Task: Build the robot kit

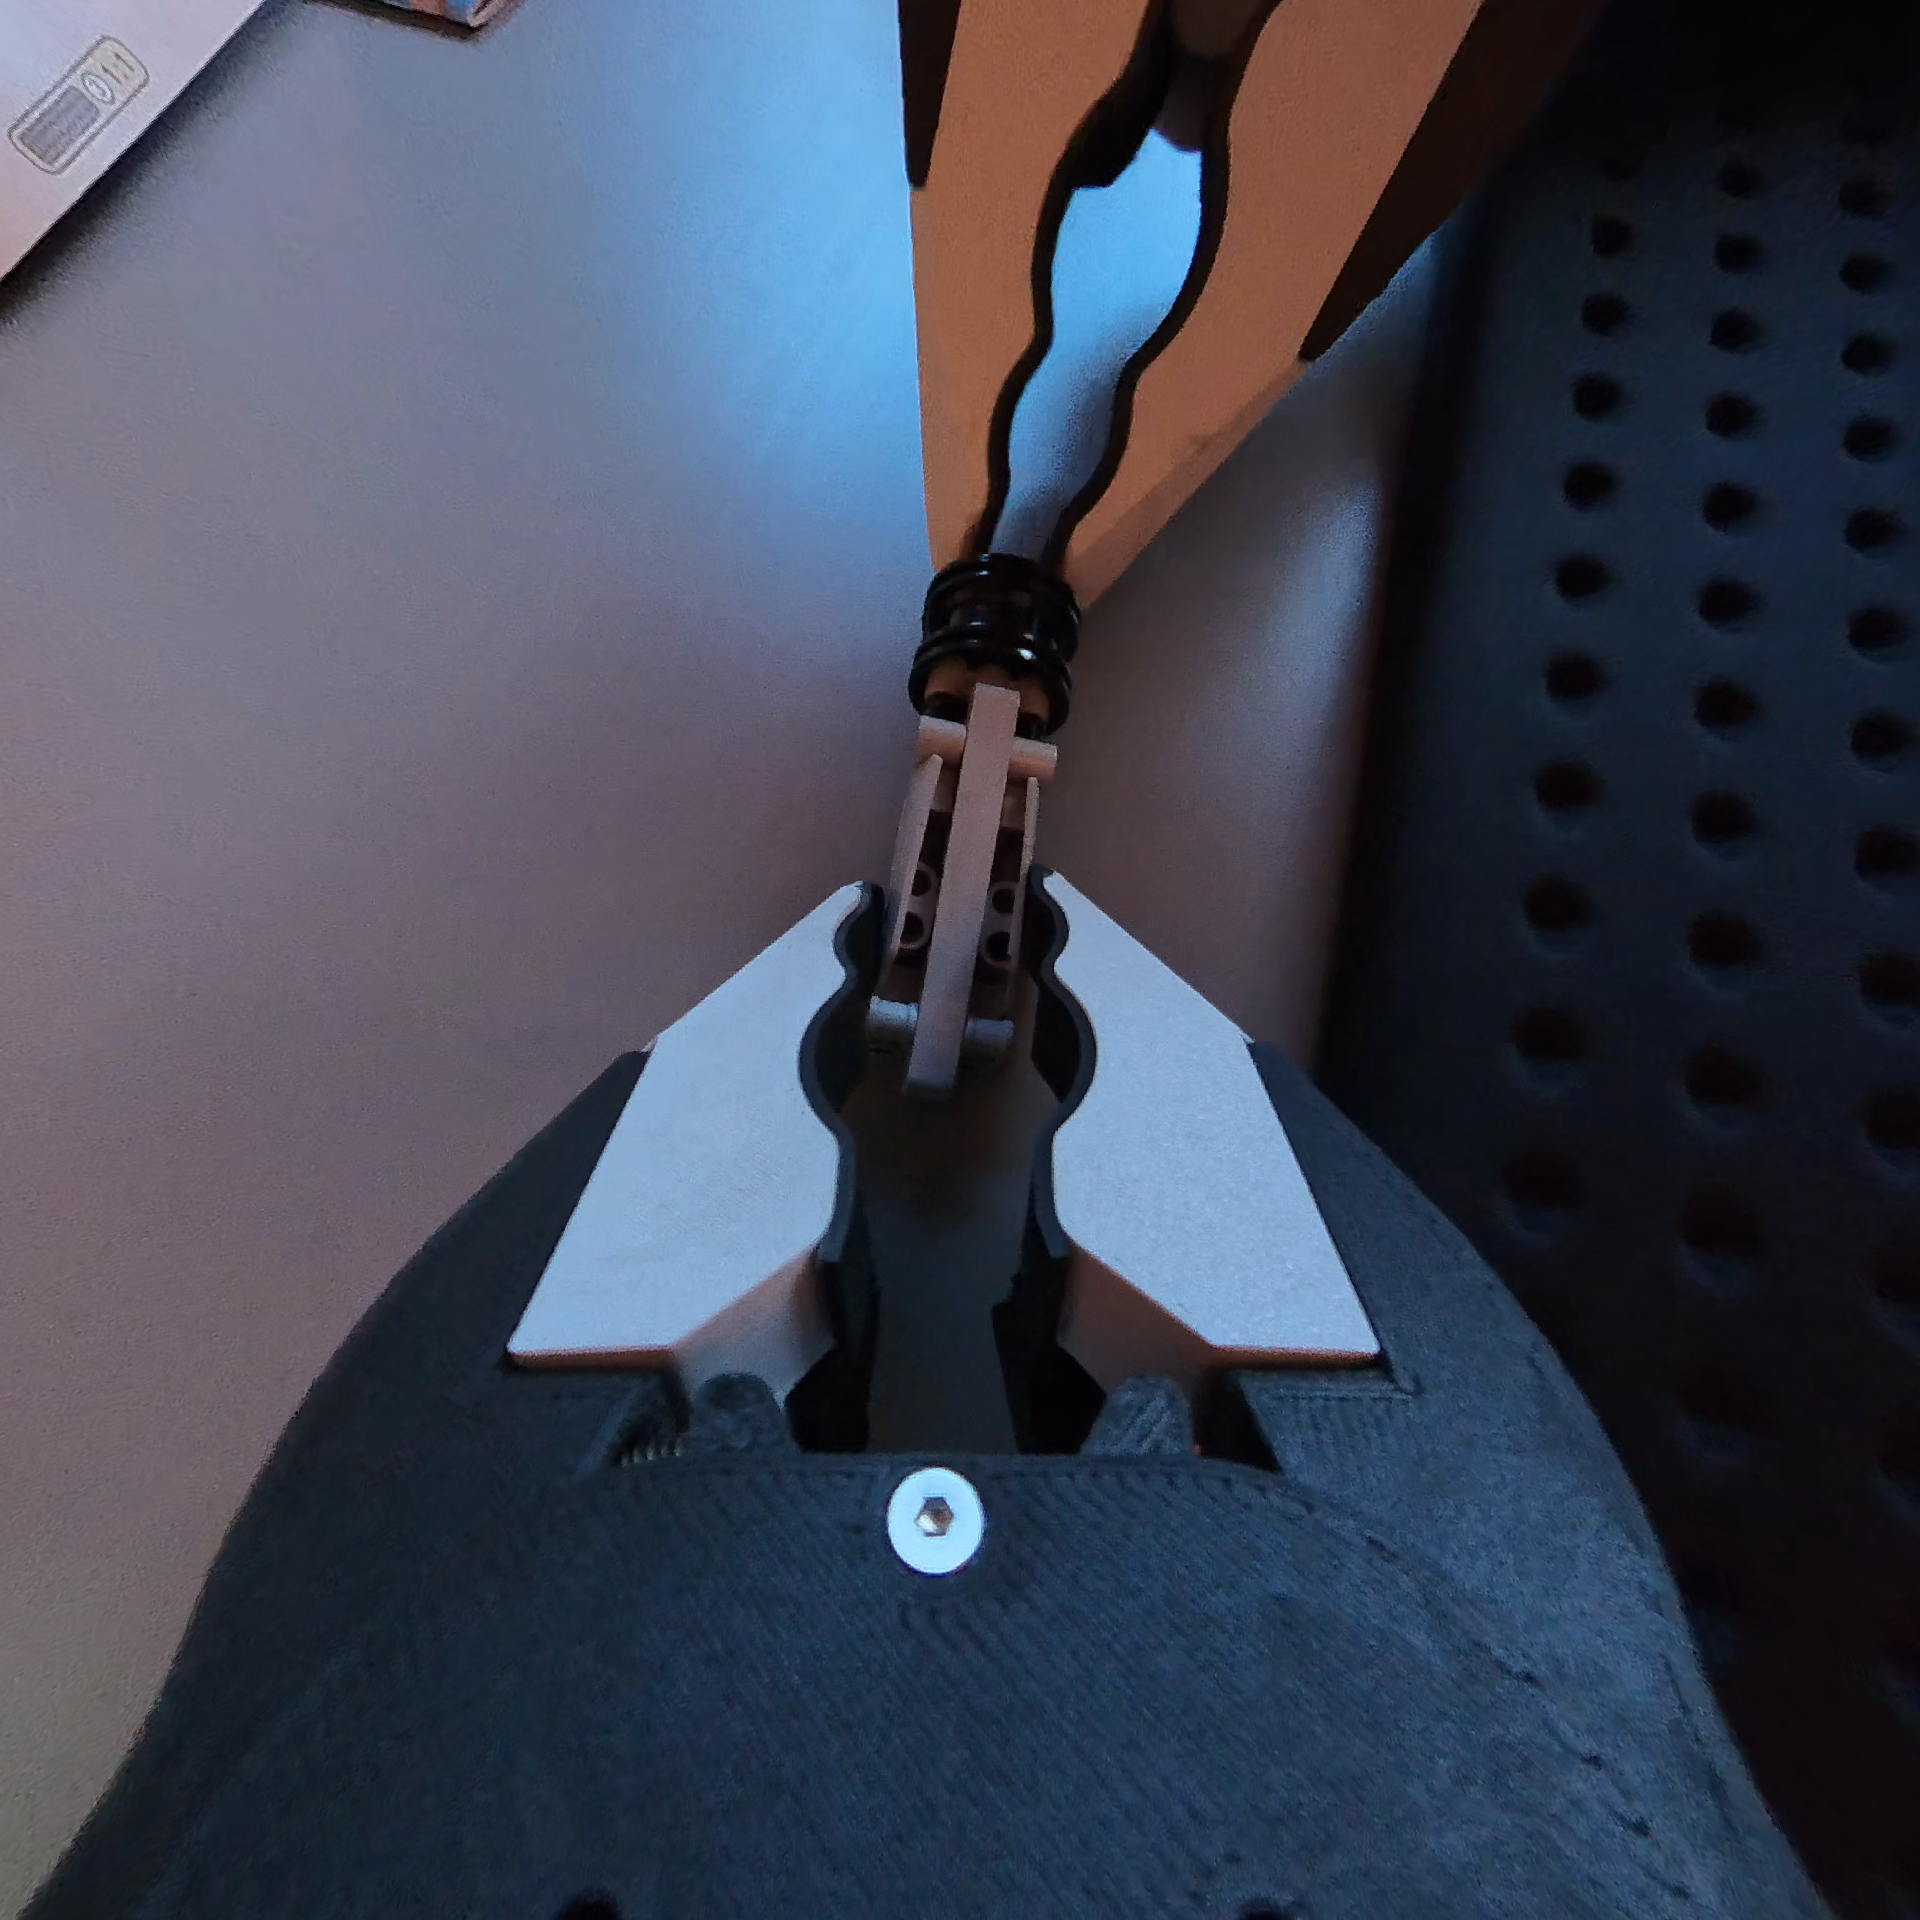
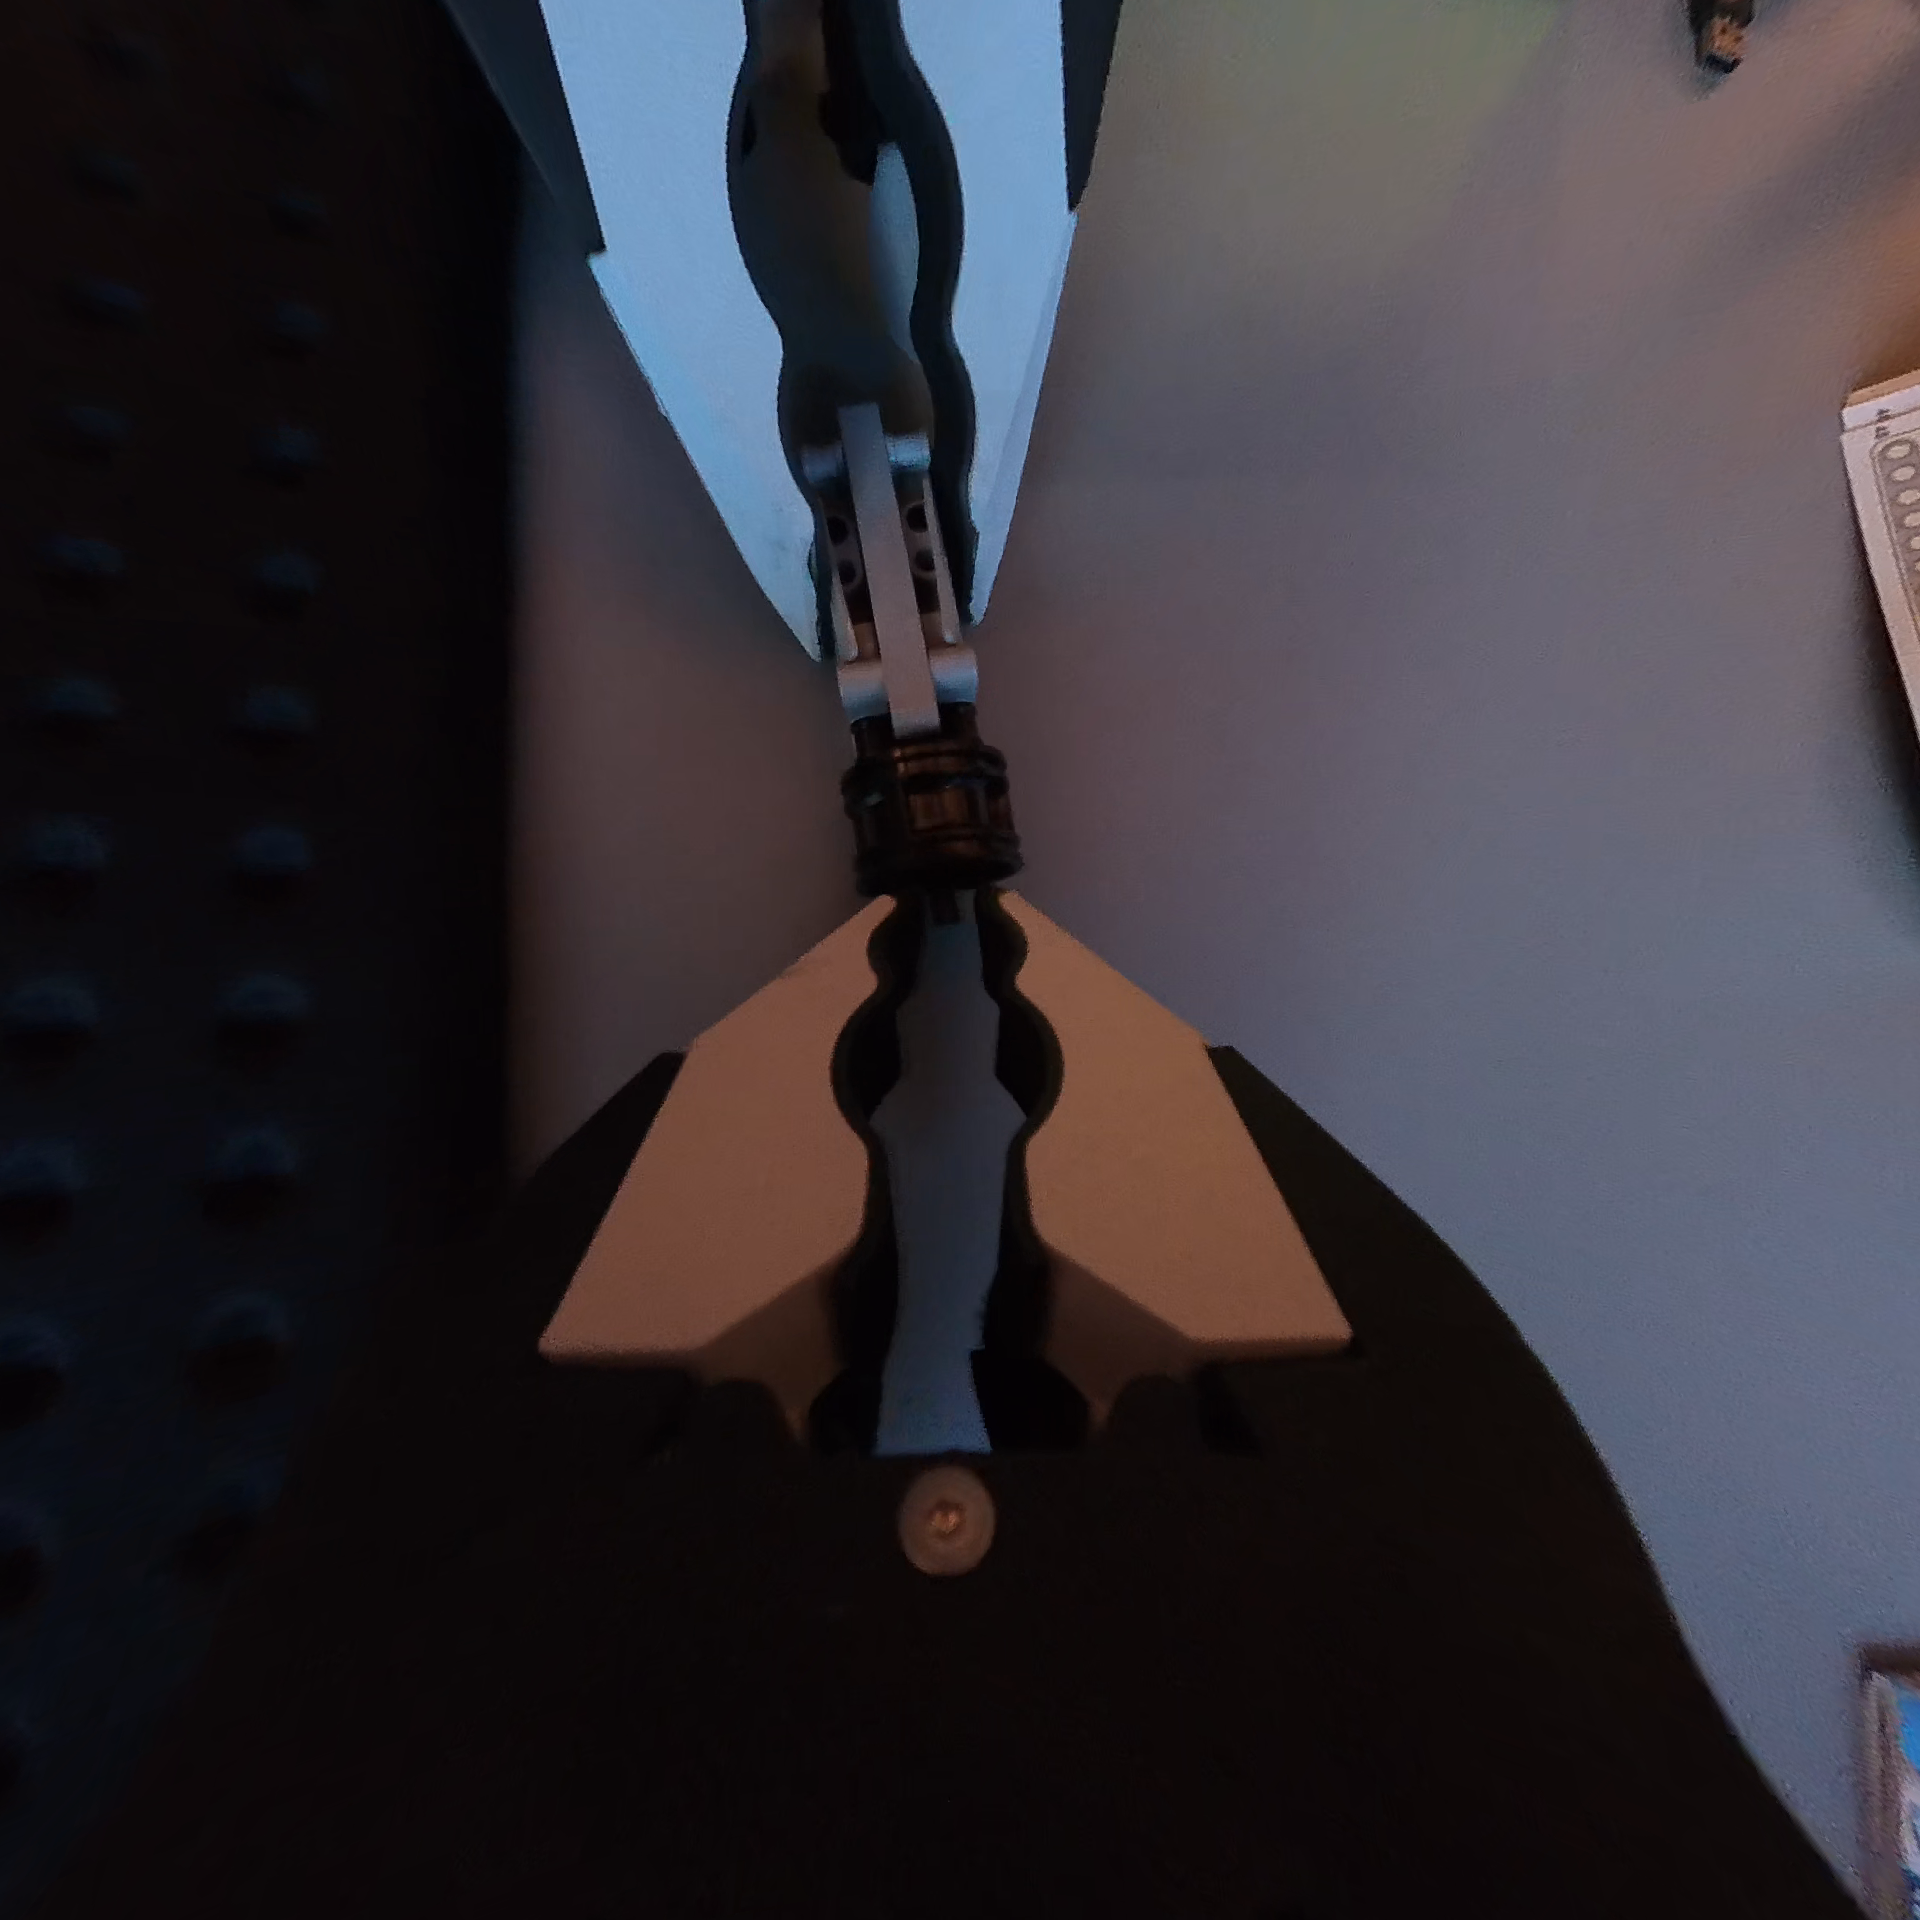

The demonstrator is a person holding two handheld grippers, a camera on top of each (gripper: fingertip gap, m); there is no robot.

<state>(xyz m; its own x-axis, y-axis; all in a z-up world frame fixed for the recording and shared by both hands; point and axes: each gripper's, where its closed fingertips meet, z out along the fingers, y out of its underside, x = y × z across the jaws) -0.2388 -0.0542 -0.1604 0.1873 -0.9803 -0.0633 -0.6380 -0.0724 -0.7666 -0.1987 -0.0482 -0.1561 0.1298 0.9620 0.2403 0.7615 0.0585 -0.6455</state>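
Note:
My left gripper (image 1: 954, 904) is shut on a small grey brick assembly (image 1: 961, 914) with pin holes and a flat grey bar along its middle. A black ribbed wheel-like piece (image 1: 992, 634) sits on its far end. My right gripper (image 1: 1023, 566) comes in from the top, its tips meeting the black piece. In the right wrist view my right gripper (image 2: 951, 909) is shut on a short dark stub at the end of the black ribbed piece (image 2: 930, 821). Beyond it, the left gripper (image 2: 896, 634) holds the grey assembly (image 2: 883, 561). Both are held above a pale grey surface (image 1: 416, 727).
A dark perforated panel (image 1: 1714, 727) runs along the right of the left wrist view and the left of the right wrist view (image 2: 156, 727). A grey device corner (image 1: 73, 114) lies top left. A printed sheet (image 2: 1891, 540) and a box (image 2: 1891, 1787) sit at the right edge. Left tips to right tips: about 5 cm.

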